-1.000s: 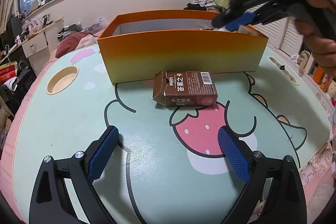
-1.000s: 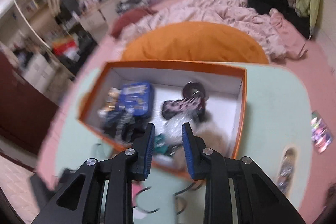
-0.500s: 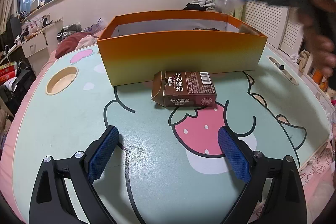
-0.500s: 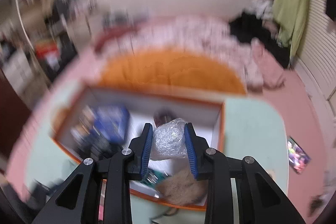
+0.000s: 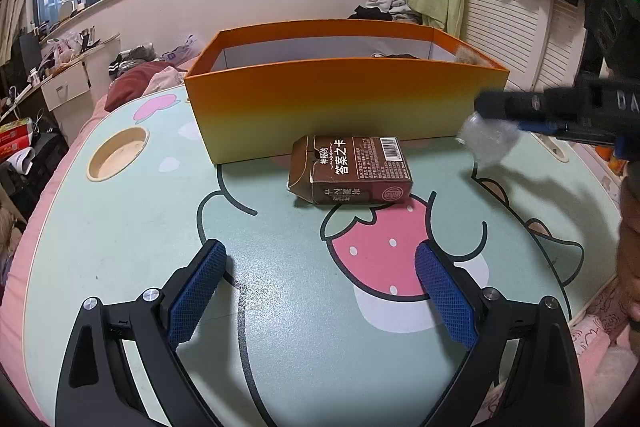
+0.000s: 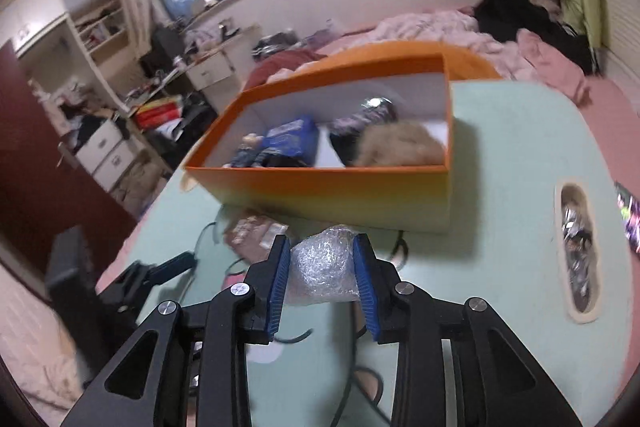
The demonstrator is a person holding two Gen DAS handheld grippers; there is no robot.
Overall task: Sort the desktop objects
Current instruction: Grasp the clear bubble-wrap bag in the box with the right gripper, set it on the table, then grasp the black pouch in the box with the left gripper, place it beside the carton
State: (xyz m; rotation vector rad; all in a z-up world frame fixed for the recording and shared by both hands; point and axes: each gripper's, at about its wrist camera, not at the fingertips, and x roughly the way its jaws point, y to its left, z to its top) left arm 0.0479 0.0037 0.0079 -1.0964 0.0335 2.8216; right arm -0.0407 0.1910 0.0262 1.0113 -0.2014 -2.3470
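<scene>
A crumpled wad of clear bubble wrap sits between the blue pads of my right gripper; the jaws are opening but the pads still touch it. That gripper hovers low over the mint table, in front of the orange box. In the left wrist view the wad hangs under the right gripper, beside the box's right front corner. A brown carton lies flat against the box front. My left gripper is open and empty, a short way before the carton.
The box holds a blue packet, a tan furry thing and dark items. The table has a round cup hole at left and a long slot at right. A hand shows at the right edge. Bedding lies beyond.
The right gripper came from over the box to a lower spot in front of its right corner, carrying the wad; its jaws stand wider. The left gripper kept still.
</scene>
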